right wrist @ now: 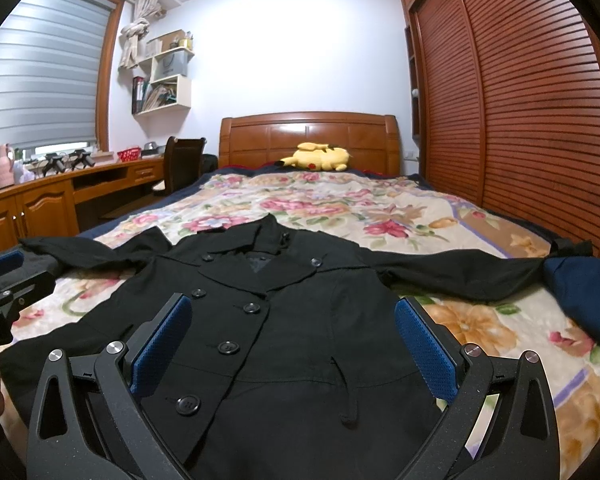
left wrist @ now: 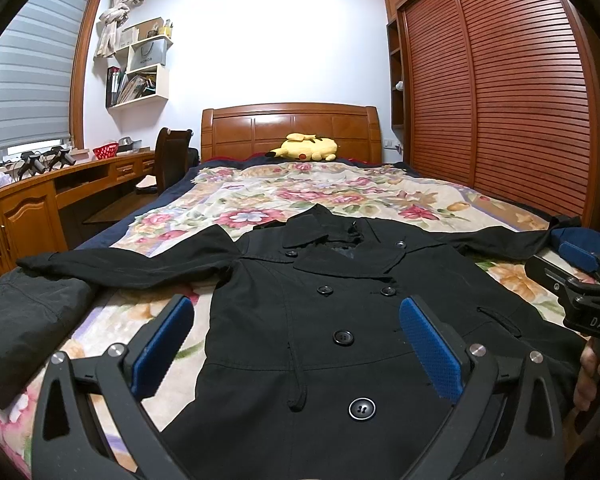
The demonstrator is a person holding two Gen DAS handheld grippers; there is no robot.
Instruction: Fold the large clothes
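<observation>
On the floral quilted bedspread (left wrist: 260,200) we find the black double-breasted button coat (left wrist: 340,320) laid flat, front up, sleeves outstretched, ready for folding, while our left gripper (left wrist: 296,344) and right gripper (right wrist: 292,344) hover above its hem, both spread wide and empty.

Black coat (left wrist: 340,320), floral blanket (left wrist: 284,196), yellow plush (left wrist: 306,147), blue-padded tongs (left wrist: 296,344)

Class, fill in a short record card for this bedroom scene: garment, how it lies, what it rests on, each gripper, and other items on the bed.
garment: black coat
lay: spread flat, front up, sleeves out sideways
surface: floral bedspread
left gripper: open, holds nothing
right gripper: open, holds nothing
other items: yellow plush toy by headboard; dark folded garment left of the coat
</observation>
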